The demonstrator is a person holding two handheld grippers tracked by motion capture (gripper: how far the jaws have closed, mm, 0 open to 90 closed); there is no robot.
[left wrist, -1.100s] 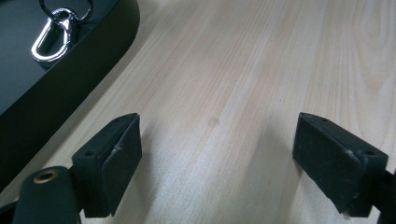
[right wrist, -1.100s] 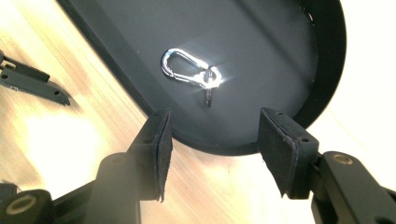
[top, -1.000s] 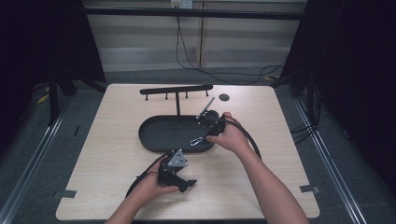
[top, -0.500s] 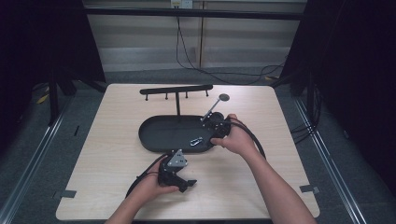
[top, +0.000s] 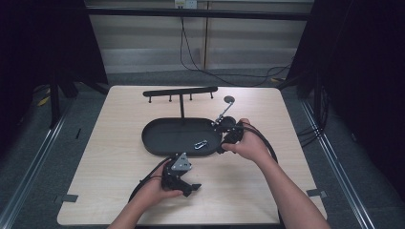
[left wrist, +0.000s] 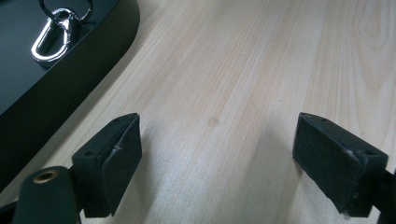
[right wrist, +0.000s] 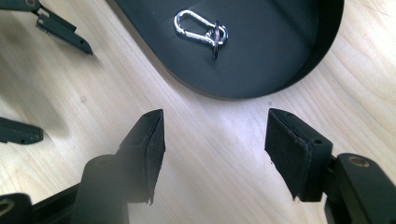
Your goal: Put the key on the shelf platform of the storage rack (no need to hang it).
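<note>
Silver carabiner (right wrist: 200,27) lies loose inside the black oval tray (top: 162,143), near its right end. I hold my right gripper (right wrist: 215,140) spread just outside that end, probably lining up; my left gripper (left wrist: 217,158) waits spread, empty, before the tray.

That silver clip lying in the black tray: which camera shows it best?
The right gripper view: the whole carabiner clip with its ring shows sharply on the oval tray. The left gripper view cuts it off at the top corner; the high view shows a tiny glint.
</note>
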